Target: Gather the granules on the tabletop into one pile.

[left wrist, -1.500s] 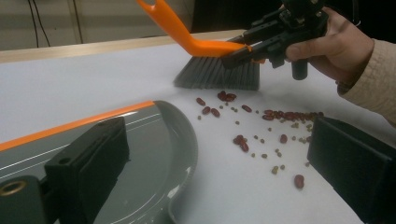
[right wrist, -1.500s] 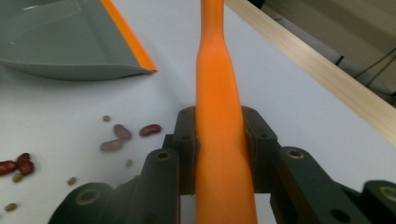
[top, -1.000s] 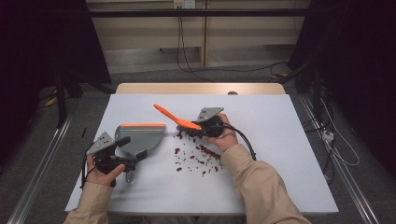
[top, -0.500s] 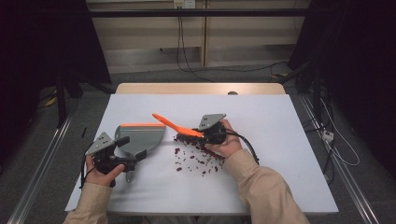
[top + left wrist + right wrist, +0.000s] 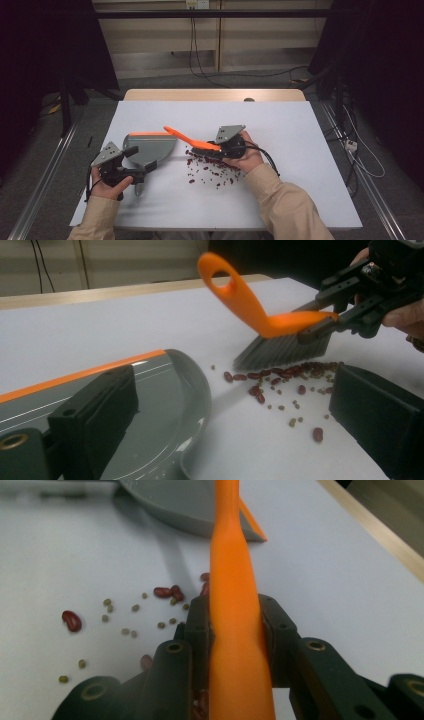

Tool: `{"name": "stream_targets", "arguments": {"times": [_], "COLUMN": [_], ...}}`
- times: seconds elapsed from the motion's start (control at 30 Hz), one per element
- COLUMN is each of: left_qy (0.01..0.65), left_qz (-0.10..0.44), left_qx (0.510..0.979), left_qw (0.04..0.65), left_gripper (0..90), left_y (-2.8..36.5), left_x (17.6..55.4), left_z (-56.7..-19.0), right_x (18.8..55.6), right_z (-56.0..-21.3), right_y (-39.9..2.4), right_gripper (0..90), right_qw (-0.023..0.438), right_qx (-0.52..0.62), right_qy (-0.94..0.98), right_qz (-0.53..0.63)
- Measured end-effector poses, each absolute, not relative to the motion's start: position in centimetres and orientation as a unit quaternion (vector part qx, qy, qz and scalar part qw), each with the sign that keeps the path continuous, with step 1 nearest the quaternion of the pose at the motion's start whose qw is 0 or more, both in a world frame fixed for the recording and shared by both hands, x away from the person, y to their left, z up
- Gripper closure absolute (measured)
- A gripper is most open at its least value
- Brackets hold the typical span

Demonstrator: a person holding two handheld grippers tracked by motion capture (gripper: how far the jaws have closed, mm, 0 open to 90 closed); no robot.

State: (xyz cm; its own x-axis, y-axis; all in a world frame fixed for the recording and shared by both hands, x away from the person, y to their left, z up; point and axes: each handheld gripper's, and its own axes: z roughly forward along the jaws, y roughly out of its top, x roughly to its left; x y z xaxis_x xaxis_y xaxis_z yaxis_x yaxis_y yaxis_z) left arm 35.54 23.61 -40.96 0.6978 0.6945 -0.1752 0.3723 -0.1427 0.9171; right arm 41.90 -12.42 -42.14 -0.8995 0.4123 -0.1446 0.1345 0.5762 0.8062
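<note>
The right gripper has its jaws squeezed tight on the orange brush, whose handle pokes out past them. Red beans lie just under and in front of its bristles. The left gripper holds the grey dustpan by its handle; its jaws reach toward the beans.

Even overhead light falls on the white table, bright against a dim, nearly black room at 9 and 3 o'clock. Shadows under the brush and dustpan are soft, with a faint sheen on the dustpan's rim. In the gripper views the near tongs and far edges blur.
</note>
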Motion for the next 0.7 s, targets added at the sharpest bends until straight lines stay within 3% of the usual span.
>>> {"name": "stream_targets", "arguments": {"times": [0.43,0.7], "left_qy": [0.362,0.366], "left_qz": [0.148,0.148], "left_qx": [0.741,0.740], "left_qw": [0.545,0.544], "left_gripper": [5.3,5.3], "left_y": [23.7,24.1], "left_x": [35.7,35.8], "left_z": [-41.1,-41.3], "right_x": [45.4,45.0], "right_z": [-42.2,-43.0], "right_y": [-9.9,-8.9], "right_gripper": [71.1,71.1], "right_qw": [0.187,0.161], "right_qx": [0.167,0.136], "right_qy": [0.862,0.879], "right_qz": [0.440,0.427]}}
